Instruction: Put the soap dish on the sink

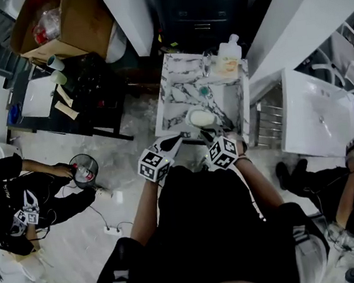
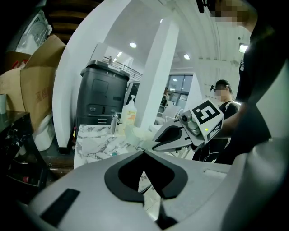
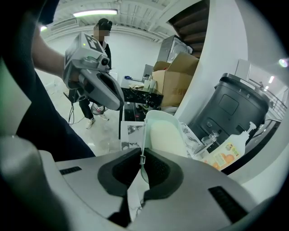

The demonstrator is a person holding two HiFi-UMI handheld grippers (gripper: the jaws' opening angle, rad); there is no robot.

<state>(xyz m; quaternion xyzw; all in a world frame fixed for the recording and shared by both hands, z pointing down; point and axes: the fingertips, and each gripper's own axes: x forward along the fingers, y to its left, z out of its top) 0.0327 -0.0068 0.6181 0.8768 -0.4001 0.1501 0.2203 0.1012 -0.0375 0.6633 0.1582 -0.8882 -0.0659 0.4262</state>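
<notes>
A pale green soap dish [image 1: 201,118] with a soap bar in it hangs over the front part of the marble sink [image 1: 172,84]. My right gripper [image 1: 208,134] is shut on the dish's near rim. In the right gripper view the rim stands upright between the jaws and the soap dish [image 3: 165,133] tilts away to the right. My left gripper [image 1: 177,141] hovers just left of the dish, jaws together and holding nothing. In the left gripper view the right gripper [image 2: 156,145] holds the soap dish [image 2: 135,135] above the marble sink [image 2: 97,142].
A soap bottle [image 1: 230,49] and a faucet [image 2: 113,122] stand at the sink's back. A black bin [image 2: 101,103] is behind it, and a cardboard box [image 1: 61,21] over a black table [image 1: 82,91] is to the left. A white basin [image 1: 317,115] is at the right. People sit at both sides.
</notes>
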